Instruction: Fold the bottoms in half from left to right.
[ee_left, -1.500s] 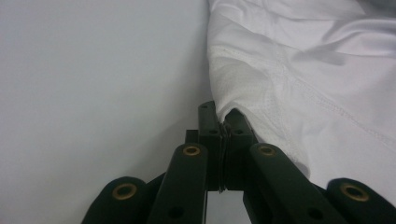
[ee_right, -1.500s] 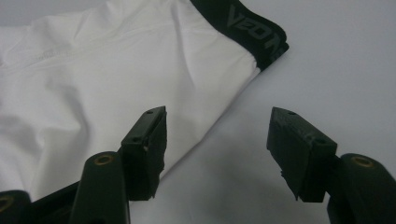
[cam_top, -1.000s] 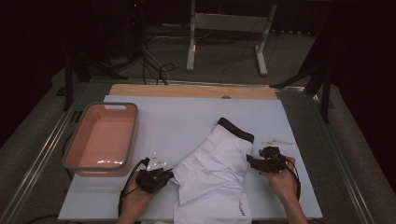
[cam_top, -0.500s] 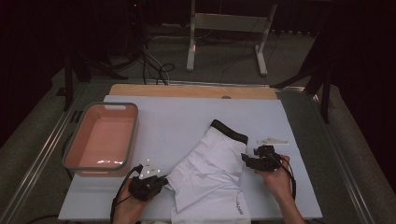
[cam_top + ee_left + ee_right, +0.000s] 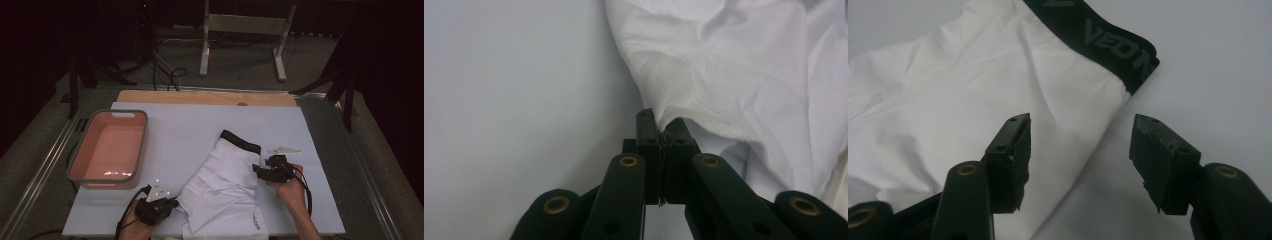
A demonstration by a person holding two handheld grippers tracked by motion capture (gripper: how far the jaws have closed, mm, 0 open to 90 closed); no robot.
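1. A pink basin [image 5: 109,150] sits on the pale blue table cover [image 5: 200,125], well to the left of the white garment [image 5: 225,185]; a dark floor with cables lies beyond the table.
2. The left gripper [image 5: 170,204] is at the garment's near-left edge; its jaws are pressed together on a pinch of the white cloth, seen closely in the left gripper view [image 5: 663,131].
3. The garment lies crumpled near the table's front edge, its black waistband [image 5: 241,142] farthest from the person.
4. The right gripper [image 5: 256,169] is at the garment's right edge below the waistband; its jaws stand apart, one over the cloth, one over bare cover [image 5: 1078,150].
5. A wooden strip [image 5: 200,97] borders the table beyond the garment; a metal stand [image 5: 240,30] rises behind it.
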